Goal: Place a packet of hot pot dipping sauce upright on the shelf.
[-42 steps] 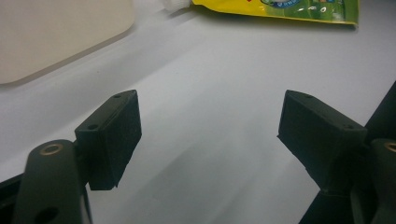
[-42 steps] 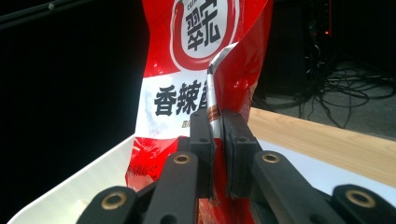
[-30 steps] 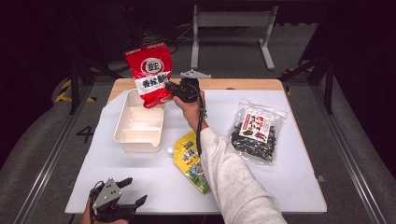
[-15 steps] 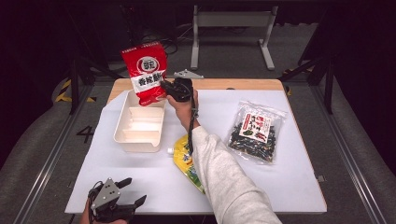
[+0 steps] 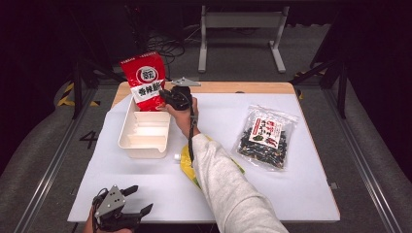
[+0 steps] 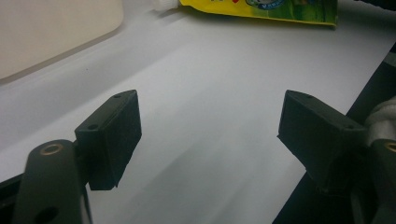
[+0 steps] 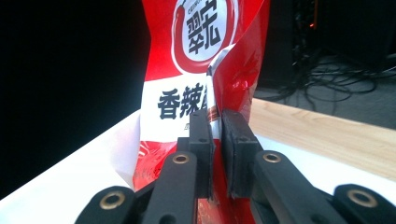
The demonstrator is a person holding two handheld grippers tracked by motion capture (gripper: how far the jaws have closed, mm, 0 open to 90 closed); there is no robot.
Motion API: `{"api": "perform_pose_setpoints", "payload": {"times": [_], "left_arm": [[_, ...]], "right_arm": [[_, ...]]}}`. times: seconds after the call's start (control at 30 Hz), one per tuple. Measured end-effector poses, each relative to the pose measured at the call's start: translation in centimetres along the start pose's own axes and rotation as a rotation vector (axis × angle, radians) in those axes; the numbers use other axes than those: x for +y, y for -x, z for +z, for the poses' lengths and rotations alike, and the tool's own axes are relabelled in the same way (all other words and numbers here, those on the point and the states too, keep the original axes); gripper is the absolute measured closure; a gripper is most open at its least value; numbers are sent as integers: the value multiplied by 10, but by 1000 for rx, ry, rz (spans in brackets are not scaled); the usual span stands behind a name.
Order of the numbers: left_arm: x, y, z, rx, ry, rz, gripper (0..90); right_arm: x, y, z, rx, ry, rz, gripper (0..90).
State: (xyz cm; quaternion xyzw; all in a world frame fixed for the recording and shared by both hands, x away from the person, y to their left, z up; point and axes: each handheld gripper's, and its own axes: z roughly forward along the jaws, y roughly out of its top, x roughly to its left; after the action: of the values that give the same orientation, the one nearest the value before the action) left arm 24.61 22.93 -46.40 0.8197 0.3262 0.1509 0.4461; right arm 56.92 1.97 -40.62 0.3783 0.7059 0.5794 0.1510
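While my right claw (image 7: 214, 135) pinches the red bag (image 5: 144, 80) upright above the tray's (image 5: 144, 141) far end, I should lower it slowly, keeping the pinch until it lies inside; my left claw (image 5: 135, 201) idles open.

I'm looking down at a wooden table (image 5: 243, 88) with a white sheet (image 5: 296, 189) spread over nearly all of it — only a strip of bare wood shows along the far edge. On the sheet I have a white divided tray (image 5: 145, 130) at the left, a yellow-green pouch (image 5: 186, 162) lying flat near the middle, just beside the tray, and a clear bag of dark contents (image 5: 265, 137) well apart at the right
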Motion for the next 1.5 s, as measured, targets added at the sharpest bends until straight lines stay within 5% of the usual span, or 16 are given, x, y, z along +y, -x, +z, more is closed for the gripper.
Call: {"api": "perform_pose_setpoints", "payload": {"times": [0.2,0.5,0.7,0.83,0.93,1.0,1.13,1.5], "left_arm": [[1,1,1,-4,-6,12,219],[1,2,4,-14,-24,13,219],[1,2,5,-23,-31,18,217],[0,2,5,-21,-38,18,215],[0,1,5,-21,-36,15,212],[-1,0,4,-17,-34,11,211],[1,2,4,-16,-40,20,210],[1,1,6,-20,-43,26,208]], "right_arm": [[-9,3,6,66,-94,-5,819],[-8,2,8,79,-167,-74,834],[-7,3,9,90,-197,-58,829],[-7,4,10,84,-254,-77,635],[-6,9,1,122,-226,-37,616],[-4,13,-6,146,-204,-16,655],[-1,16,-10,141,-251,-74,834],[-7,12,-1,128,-302,-100,900]]}}
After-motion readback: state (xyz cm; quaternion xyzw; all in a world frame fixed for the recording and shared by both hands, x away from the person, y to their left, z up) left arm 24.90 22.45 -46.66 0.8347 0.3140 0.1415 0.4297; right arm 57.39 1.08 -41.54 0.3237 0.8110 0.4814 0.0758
